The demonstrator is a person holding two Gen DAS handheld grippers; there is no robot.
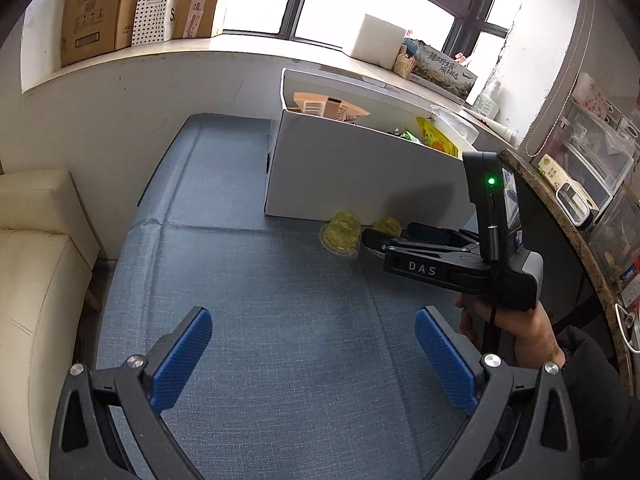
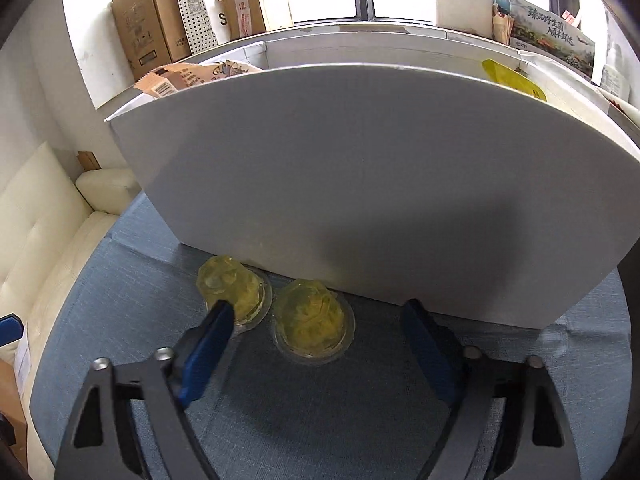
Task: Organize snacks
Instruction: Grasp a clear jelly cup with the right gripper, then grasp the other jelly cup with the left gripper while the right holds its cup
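Two yellow jelly cups stand upside down on the blue cloth (image 2: 120, 320), right against the front wall of a white box (image 2: 360, 184). My right gripper (image 2: 318, 308) straddles the right-hand cup (image 2: 312, 320); its blue pads stand off from the cup on both sides. The other cup (image 2: 230, 286) sits just beyond the left pad. In the left wrist view the right gripper (image 1: 384, 236) reaches in from the right toward both cups (image 1: 342, 234), held by a person's hand (image 1: 516, 332). My left gripper (image 1: 314, 316) hangs open over bare cloth, with nothing between its pads.
The white box (image 1: 360, 168) holds snack packets, a brown one (image 1: 320, 106) and a yellow one (image 1: 436, 136). A cream sofa (image 1: 36, 280) borders the cloth on the left. Cardboard boxes (image 1: 104, 8) line the windowsill. A stone-edged counter with plastic drawers (image 1: 592, 168) stands at the right.
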